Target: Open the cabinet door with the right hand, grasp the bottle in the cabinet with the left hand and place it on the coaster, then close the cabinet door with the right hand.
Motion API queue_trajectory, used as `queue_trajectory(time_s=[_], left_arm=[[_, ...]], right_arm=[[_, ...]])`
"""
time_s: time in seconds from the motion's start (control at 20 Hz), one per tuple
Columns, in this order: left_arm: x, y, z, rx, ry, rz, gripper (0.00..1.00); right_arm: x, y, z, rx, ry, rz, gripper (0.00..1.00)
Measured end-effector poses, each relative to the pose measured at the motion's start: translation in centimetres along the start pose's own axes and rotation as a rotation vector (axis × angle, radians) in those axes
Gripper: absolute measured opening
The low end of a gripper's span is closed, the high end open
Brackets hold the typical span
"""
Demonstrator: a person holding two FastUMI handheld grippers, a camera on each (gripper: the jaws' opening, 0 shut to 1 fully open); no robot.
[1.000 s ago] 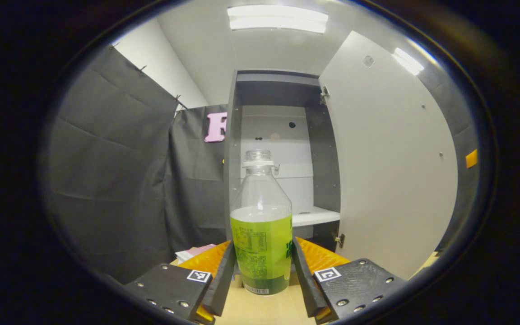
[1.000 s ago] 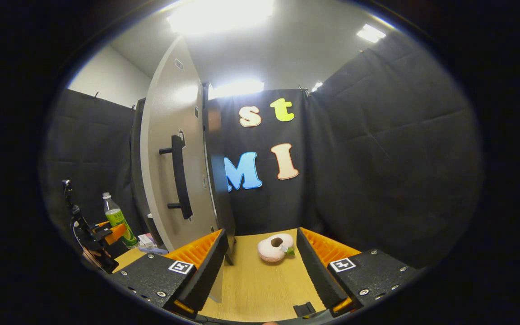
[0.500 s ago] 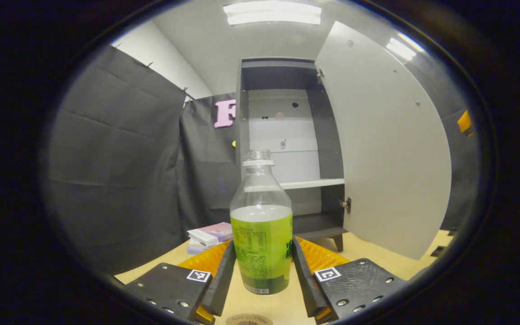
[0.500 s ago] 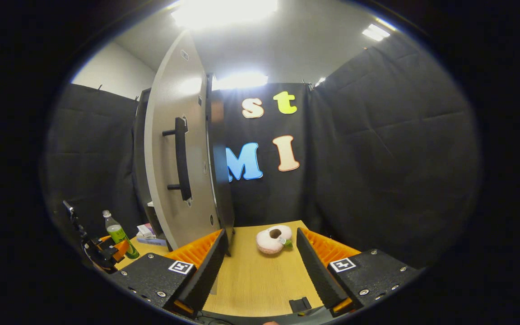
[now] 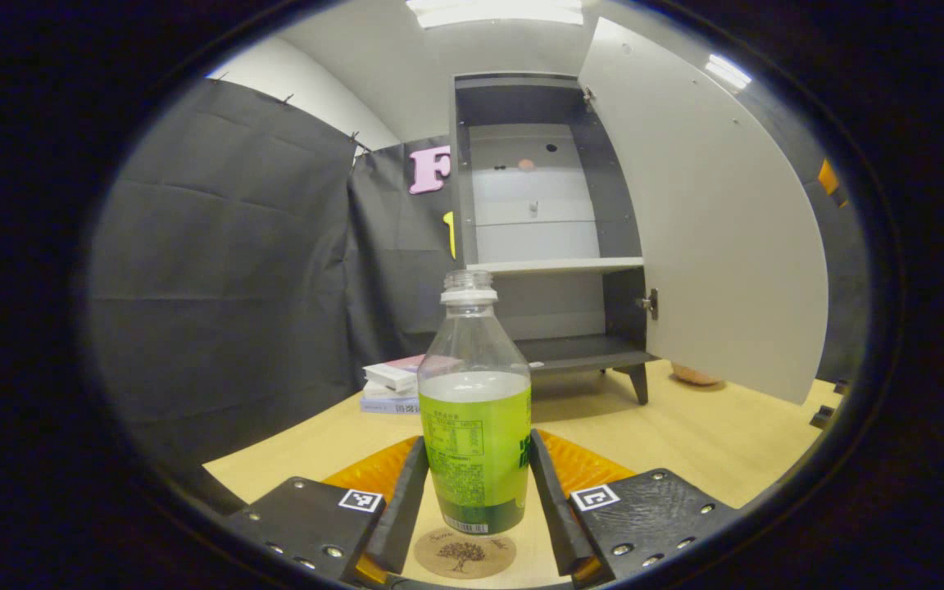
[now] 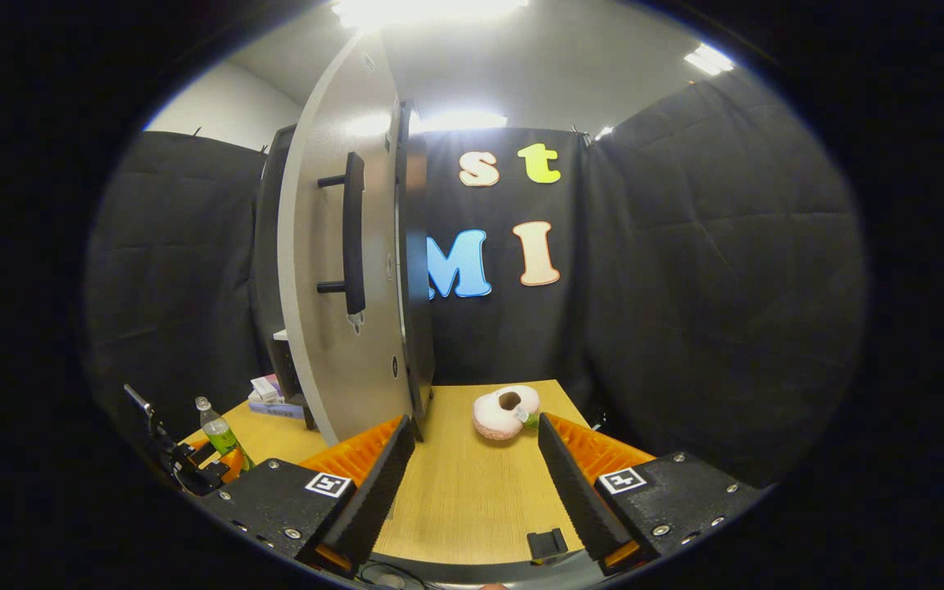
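Left gripper (image 5: 476, 512) jaws clamp bottle (image 5: 477, 410) upright above coaster (image 5: 461, 554) for placing; right gripper (image 6: 467, 483) jaws wide, empty, near cabinet door (image 6: 341, 270).

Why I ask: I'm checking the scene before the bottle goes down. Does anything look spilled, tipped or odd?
Nothing spilled or tipped. One oddity: the bottle has no cap, its neck open while the left gripper holds it upright above the coaster. The cabinet door stands open, as expected.

left gripper (image 5: 476, 508) clamped, right gripper (image 6: 472, 492) spread
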State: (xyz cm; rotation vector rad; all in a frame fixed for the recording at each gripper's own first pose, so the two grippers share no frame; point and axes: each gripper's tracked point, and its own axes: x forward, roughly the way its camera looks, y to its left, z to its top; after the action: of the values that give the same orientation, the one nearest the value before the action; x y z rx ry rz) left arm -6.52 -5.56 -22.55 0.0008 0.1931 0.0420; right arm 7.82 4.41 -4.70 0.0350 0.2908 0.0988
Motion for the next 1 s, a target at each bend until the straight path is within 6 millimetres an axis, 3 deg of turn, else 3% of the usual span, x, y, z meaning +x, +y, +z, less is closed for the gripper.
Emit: queue_trajectory(time_s=[0.15,0.55,0.7,0.85,1.0], left_arm=[[-0.4,0.8,-2.0,0.006,0.021,0.022,0.68],[0.2,3.0,-4.5,0.033,0.008,0.102,0.68],[0.0,2.9,-6.2,0.036,0.043,0.111,0.68],[-0.2,3.1,-6.2,0.019,0.042,0.121,0.72],[-0.2,3.0,-6.7,-0.018,0.074,0.126,0.67]], right_arm=[[0.0,0.6,-0.1,-0.016,0.006,0.007,0.94],[0.2,1.1,0.0,-0.048,0.002,0.009,0.94],[0.3,1.2,0.2,-0.050,-0.003,0.013,0.94],[0.4,1.3,-0.1,-0.057,0.011,0.019,0.94],[0.5,1.4,0.5,-0.063,0.002,0.026,0.94]])
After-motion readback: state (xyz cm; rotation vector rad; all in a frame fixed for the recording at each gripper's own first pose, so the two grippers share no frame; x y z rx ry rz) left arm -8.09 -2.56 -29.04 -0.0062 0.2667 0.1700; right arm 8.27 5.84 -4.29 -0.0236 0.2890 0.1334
